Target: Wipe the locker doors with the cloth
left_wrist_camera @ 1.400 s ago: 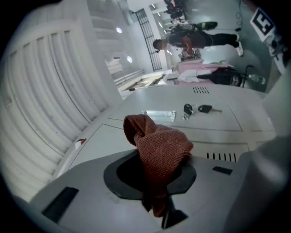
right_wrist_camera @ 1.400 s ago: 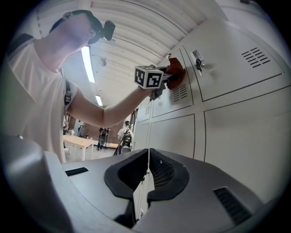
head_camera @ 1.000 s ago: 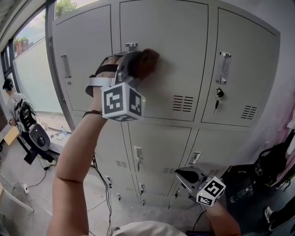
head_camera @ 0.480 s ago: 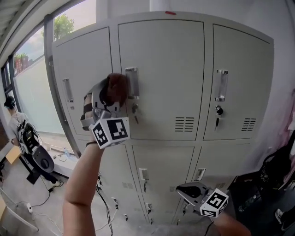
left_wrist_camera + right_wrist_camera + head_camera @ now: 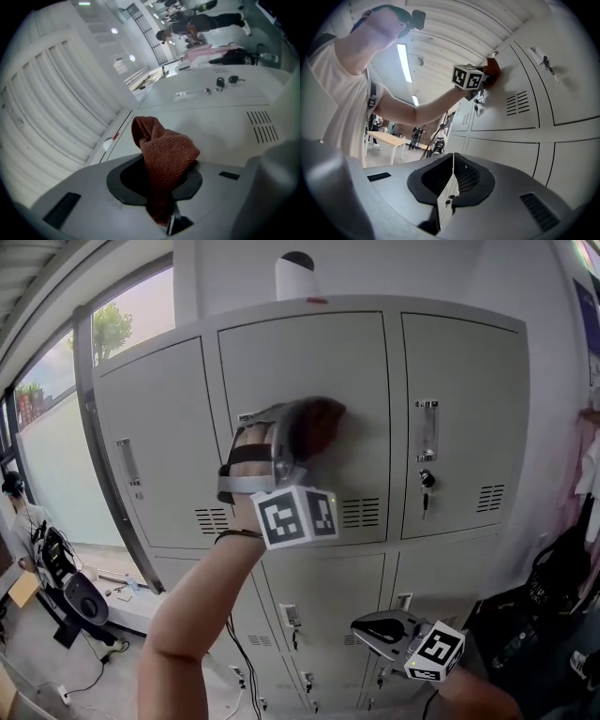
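Now my left gripper [image 5: 296,432] pinches a rust-red knitted cloth [image 5: 164,154] against the grey metal locker door [image 5: 361,362]; my right gripper [image 5: 452,174] is closed, empty.

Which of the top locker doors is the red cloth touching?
The middle door of the top row. The left tool holds the reddish-brown cloth against it, while the left door and the right door have no cloth on them.

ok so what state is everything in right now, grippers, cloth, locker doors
left gripper, shut on the cloth, up at the top middle door
cloth, bunched up, clamped in the left gripper's jaws, against that door
right gripper, shut, empty, held low
top middle door, closed
top right door, closed, key in its lock
top left door, closed
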### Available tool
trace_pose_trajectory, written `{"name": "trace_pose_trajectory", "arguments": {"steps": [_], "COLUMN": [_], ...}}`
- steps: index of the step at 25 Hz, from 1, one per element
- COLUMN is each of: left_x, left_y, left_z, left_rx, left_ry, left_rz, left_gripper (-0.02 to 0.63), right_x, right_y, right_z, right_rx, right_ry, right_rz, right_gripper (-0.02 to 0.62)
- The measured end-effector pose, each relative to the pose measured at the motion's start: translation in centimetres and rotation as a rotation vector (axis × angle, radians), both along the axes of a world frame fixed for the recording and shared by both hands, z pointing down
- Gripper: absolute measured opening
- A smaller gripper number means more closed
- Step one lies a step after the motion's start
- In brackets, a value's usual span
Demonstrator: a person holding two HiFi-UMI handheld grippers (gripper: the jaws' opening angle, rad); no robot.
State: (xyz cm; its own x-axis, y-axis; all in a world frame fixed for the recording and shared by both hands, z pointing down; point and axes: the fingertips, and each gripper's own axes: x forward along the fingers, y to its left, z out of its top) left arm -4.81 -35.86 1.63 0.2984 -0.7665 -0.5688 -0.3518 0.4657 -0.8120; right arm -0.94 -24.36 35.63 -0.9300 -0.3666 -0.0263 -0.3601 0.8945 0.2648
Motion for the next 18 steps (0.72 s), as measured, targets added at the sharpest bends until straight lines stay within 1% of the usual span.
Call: {"name": "trace_pose_trajectory", "arguments": {"steps": [4, 6, 8, 9, 10, 12, 13, 15, 18], "left_x": [8.2, 11.5, 13.7, 14.5, 15.0, 14.6, 13.8, 11.1, 5.9], "left_y": [0.0, 0.0, 0.0, 0.0, 0.1, 0.2, 0.3, 0.2, -0.1], "left_z": [2.9, 3.8, 4.0, 3.9, 3.5, 2.0, 1.1, -0.3, -1.5], "left_rx": [-0.016, -0.012, 0.017, 0.017, 0.006, -0.009, -0.004, 0.008, -0.017], "left_ry": [-0.192, -0.261, -0.303, -0.300, -0.274, -0.183, -0.142, -0.087, -0.017], "left_rz": [0.033, 0.048, 0.053, 0.075, 0.113, 0.181, 0.192, 0.170, 0.105], "left_gripper": [0.071, 0.071, 0.071, 0.071, 0.071, 0.071, 0.071, 0.071, 0.071], "right_x": [1.3, 2.1, 2.8, 3.2, 3.6, 4.4, 4.7, 4.9, 4.8], "right_y": [0.3, 0.4, 0.6, 0.7, 0.8, 0.7, 0.7, 0.6, 0.5], "right_z": [-1.5, -1.9, -1.9, -1.9, -1.8, -1.8, -1.8, -2.0, -2.3], "right_rx": [0.031, 0.038, 0.039, 0.038, 0.037, 0.032, 0.028, 0.022, 0.021], "right_ry": [-0.017, -0.026, -0.032, -0.035, -0.037, -0.040, -0.045, -0.056, -0.058], "right_rz": [0.030, 0.051, 0.071, 0.080, 0.089, 0.105, 0.111, 0.110, 0.097], "right_gripper": [0.018, 0.018, 0.018, 0.018, 0.018, 0.018, 0.018, 0.018, 0.018]}}
